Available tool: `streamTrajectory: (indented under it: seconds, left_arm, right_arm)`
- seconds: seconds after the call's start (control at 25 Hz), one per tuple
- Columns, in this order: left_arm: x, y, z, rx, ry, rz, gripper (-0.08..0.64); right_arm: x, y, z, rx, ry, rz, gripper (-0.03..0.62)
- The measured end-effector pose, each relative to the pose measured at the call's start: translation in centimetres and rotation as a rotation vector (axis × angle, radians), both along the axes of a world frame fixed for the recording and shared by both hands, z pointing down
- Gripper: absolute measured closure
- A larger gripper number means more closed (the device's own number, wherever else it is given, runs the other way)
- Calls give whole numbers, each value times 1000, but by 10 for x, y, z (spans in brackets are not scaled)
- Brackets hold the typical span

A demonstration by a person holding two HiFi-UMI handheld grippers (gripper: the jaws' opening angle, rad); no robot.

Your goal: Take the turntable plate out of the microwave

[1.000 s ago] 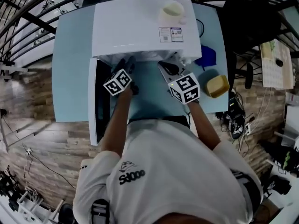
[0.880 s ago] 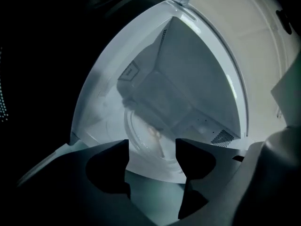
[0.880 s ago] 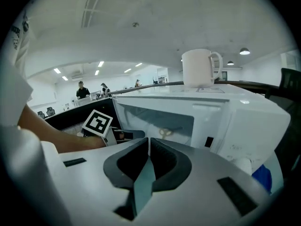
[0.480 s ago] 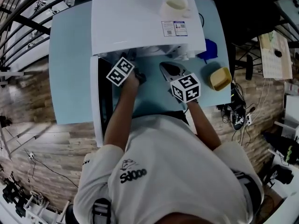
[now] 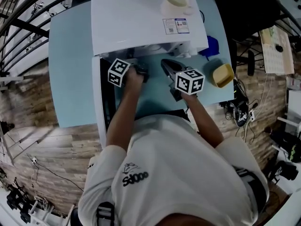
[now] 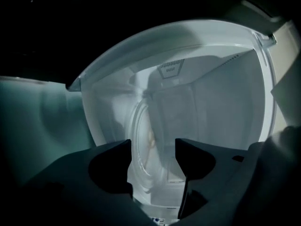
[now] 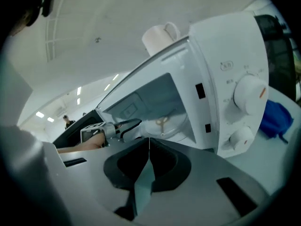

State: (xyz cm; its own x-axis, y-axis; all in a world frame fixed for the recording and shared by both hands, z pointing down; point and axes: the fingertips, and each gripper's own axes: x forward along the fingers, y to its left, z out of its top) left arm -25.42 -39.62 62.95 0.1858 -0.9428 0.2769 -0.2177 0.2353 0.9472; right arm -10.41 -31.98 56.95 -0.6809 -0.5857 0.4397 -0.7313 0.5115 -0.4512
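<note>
The white microwave stands with its door swung open to the left. Inside, the glass turntable plate lies on the cavity floor; it looks tipped on its side because my left gripper is rolled. My left gripper is open at the cavity mouth, with the plate's near rim in the gap between its jaws. Those jaws have just been opening wide, then closing slightly, and the pads do not press on the rim. My right gripper is shut and empty in front of the microwave. It sees the plate and the left gripper.
A cream cup stands on top of the microwave. Right of it lie a blue object and a yellow block on the light blue table. Two round knobs sit on the control panel.
My left gripper has rolled and moved up to the cavity mouth. The right gripper has rolled too and stays in front of the microwave.
</note>
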Motion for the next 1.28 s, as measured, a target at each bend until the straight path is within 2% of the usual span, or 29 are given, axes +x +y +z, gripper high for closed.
streamTrajectory:
  seconds: [0.12, 0.2, 0.32, 0.44, 0.64, 0.76, 0.88, 0.96, 1.04, 1.28]
  left_arm:
    - [3, 3, -1, 28, 1, 32, 259]
    - [5, 5, -4, 51, 8, 44, 259]
    - [7, 7, -10, 76, -17, 55, 259]
    - [11, 7, -15, 92, -32, 74, 259]
    - [16, 9, -20, 121, -47, 104, 260]
    - [20, 12, -21, 123, -53, 137, 262]
    - [22, 15, -21, 117, -60, 162, 262]
    - [23, 14, -20, 116, -72, 172, 267]
    - [25, 15, -20, 115, -73, 179, 275]
    - [29, 23, -16, 110, -94, 212, 283]
  right_arm:
    - [-3, -11, 11, -134, -169, 66, 572]
    - [-12, -19, 18, -217, -269, 81, 468]
    - [-30, -29, 30, -265, -328, 90, 411]
    - [-44, -40, 40, -324, -412, 133, 382]
    - [-52, -67, 48, -393, -572, 245, 372]
    - [-51, -80, 56, -418, -635, 292, 373]
    - [-53, -86, 61, -441, -643, 317, 386]
    - [-52, -89, 67, -460, -635, 343, 442]
    - [-48, -89, 74, -474, -653, 382, 543]
    - [-42, -86, 77, -498, -801, 425, 558]
